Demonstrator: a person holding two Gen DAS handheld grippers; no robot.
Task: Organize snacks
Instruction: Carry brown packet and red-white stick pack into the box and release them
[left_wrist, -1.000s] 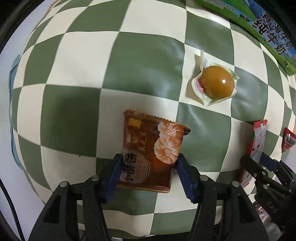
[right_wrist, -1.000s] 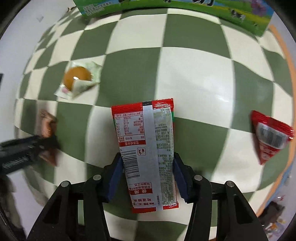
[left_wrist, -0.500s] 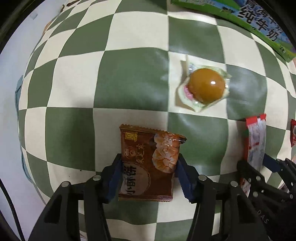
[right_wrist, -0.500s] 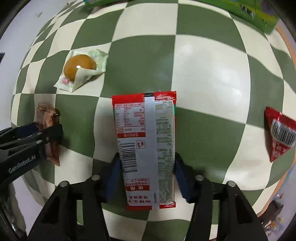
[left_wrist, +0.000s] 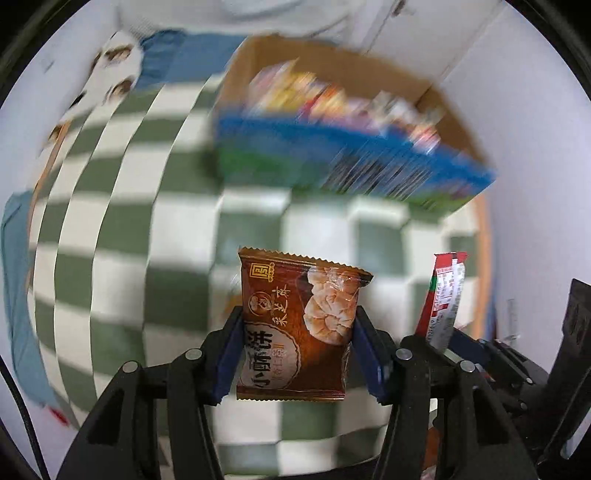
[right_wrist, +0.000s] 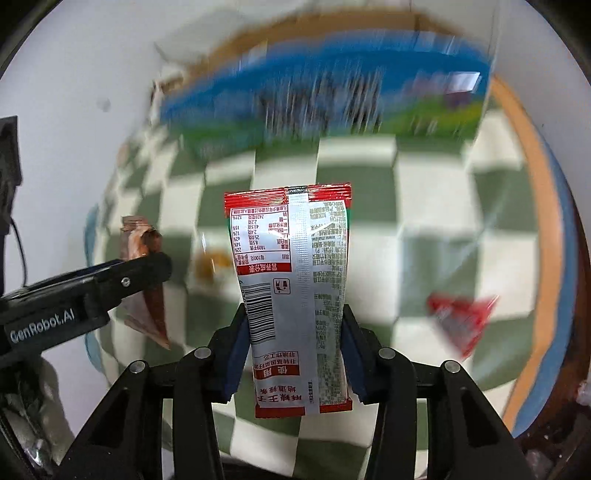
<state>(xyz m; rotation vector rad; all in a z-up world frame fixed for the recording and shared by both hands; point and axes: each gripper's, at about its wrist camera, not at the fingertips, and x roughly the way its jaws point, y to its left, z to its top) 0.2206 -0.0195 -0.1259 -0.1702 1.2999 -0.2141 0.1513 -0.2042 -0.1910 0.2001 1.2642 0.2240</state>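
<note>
Left wrist view: the left gripper is clamped on a brown snack packet, held above the checkered cloth; behind stands a cardboard box with blurred colourful packets inside.

Right wrist view: the right gripper pinches a red and silver packet; a small red packet lies on the cloth; the box is blurred, its contents unreadable.

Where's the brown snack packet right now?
The brown snack packet is clamped in the left gripper, lifted clear of the checkered cloth. In the right wrist view it shows at far left, beside the red packet in the right gripper.
</note>
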